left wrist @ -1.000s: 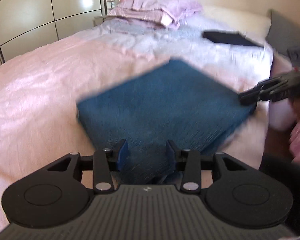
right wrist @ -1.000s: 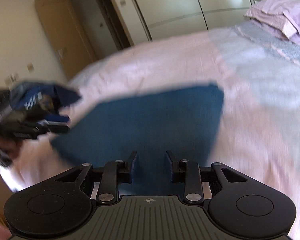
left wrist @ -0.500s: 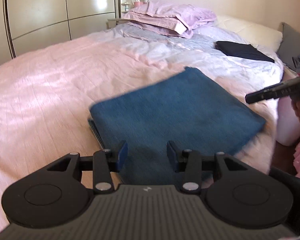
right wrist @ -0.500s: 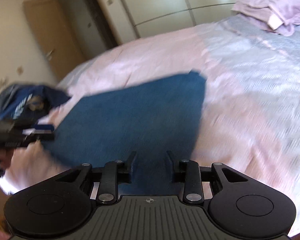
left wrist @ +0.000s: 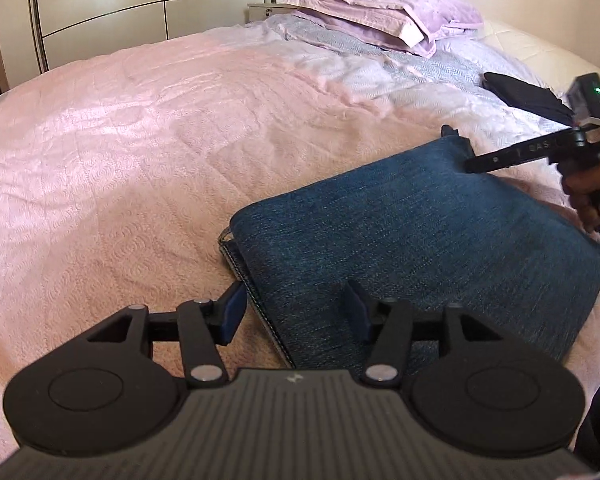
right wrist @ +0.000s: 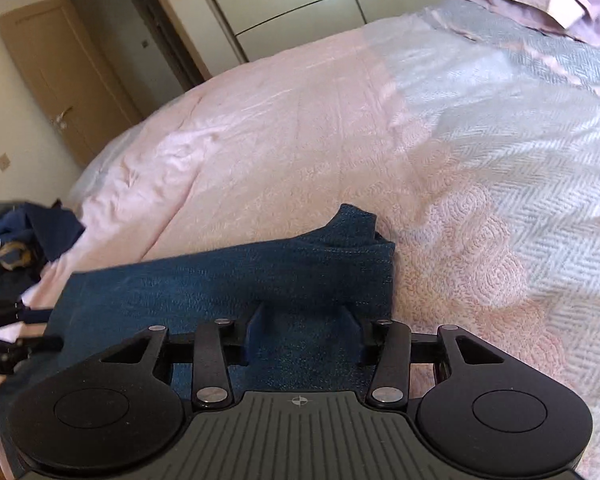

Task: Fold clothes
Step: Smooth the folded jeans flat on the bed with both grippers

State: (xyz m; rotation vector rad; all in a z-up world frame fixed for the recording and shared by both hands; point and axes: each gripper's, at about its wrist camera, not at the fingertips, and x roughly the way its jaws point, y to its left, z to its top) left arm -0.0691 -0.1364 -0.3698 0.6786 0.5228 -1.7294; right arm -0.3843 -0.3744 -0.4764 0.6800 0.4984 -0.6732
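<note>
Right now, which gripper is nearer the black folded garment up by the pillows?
Right. The right gripper is at the jeans' far corner, close to the black garment; the left gripper is at their near edge.

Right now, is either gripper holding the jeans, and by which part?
Neither. Both grippers, left gripper and right gripper, are opening over the folded jeans; no pad pinches the fabric.

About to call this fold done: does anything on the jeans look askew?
Yes. The far right corner of the folded jeans sticks up in a loose peak instead of lying flat, and at the left edge a stitched lower layer pokes out from under the top layer.
</note>
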